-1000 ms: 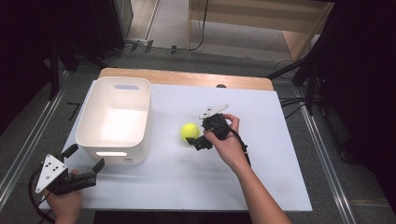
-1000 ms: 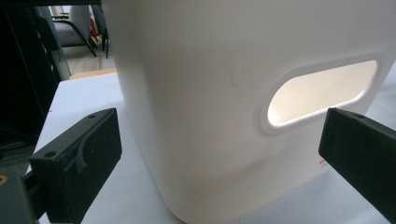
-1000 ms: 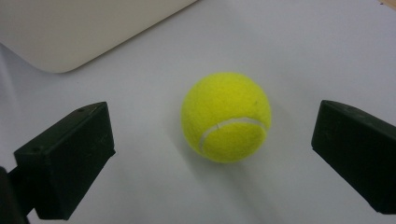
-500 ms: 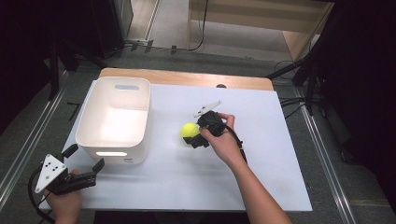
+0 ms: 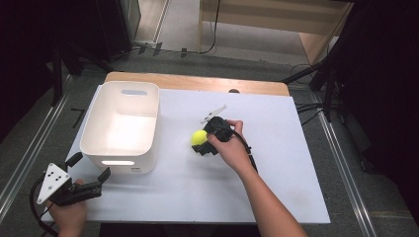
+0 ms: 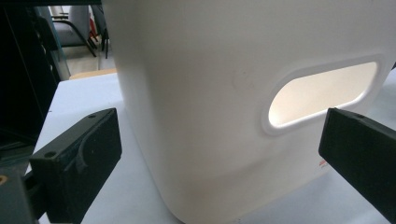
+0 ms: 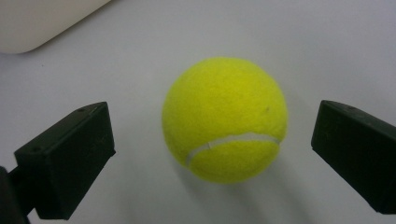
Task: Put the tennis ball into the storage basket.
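Wide apart stand the jaws of the left gripper [image 5: 89, 183], holding nothing and touching nothing; it hovers at the near left corner of the table [image 5: 276, 197], its hand just off the edge, and in the left gripper view its two black jaws frame the near wall of the white bin [image 6: 224, 116], with the oval handle slot [image 6: 322, 95] between them; the likely reason for this pose is simple waiting, close enough to steady the bin if it needs steadying, though that is a judgement only; the bin itself stands upright on the left part of the table, its inside bare as far as the high view shows, and so reads as the place where the ball is meant to go.

Further right, near the middle of the table and well apart from the bin's right wall, lies the yellow tennis ball [image 5: 199, 137], resting on the white surface; the right gripper [image 5: 203, 144] comes at it from the right, angled low, held by a hand whose forearm runs up from the bottom edge; in the right gripper view the ball [image 7: 225, 119] sits squarely between the two jaws, which are spread well wider than it, a clear gap on each side, neither pad touching the felt; the centring suggests a grasp being lined up, not yet made.
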### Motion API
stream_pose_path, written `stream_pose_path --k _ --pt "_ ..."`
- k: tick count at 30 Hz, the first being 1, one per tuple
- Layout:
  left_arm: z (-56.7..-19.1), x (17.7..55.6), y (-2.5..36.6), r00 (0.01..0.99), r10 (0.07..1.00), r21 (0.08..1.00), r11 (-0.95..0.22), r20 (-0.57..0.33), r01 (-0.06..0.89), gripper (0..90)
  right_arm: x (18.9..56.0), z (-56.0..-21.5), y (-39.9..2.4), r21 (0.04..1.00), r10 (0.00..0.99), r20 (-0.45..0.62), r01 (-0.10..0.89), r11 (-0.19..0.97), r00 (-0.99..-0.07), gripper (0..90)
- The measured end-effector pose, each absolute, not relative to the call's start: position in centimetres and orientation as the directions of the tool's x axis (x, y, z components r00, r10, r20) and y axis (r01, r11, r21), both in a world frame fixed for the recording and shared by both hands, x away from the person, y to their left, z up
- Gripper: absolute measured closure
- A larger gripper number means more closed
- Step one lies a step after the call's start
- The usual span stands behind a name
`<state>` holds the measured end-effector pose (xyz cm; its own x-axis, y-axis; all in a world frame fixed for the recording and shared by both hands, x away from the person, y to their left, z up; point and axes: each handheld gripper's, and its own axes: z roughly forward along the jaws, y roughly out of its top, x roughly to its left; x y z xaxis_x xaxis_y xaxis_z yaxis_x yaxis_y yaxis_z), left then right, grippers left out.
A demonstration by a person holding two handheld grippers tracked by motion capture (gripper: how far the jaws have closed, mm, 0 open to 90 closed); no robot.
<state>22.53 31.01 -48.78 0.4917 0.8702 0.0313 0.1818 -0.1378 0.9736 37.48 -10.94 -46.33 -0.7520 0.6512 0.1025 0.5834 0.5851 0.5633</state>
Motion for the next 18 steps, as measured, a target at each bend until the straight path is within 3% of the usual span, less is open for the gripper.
stream_pose_path --k 7,9,18 --pt "-48.8 22.5 31.0 0.492 0.870 0.973 -0.139 0.032 0.182 0.0 37.7 -46.8 -10.4 0.534 0.658 0.103 0.600 0.596 -0.746 0.0" --pt "-48.8 22.5 31.0 0.492 0.870 0.973 -0.139 0.032 0.182 0.0 37.8 -46.9 -10.3 0.535 0.671 0.102 0.609 0.585 -0.734 5.8" --pt "-48.8 22.5 31.0 0.492 0.870 0.973 -0.139 0.032 0.182 0.0 38.2 -47.5 -10.2 0.532 0.679 0.103 0.617 0.580 -0.727 5.9"
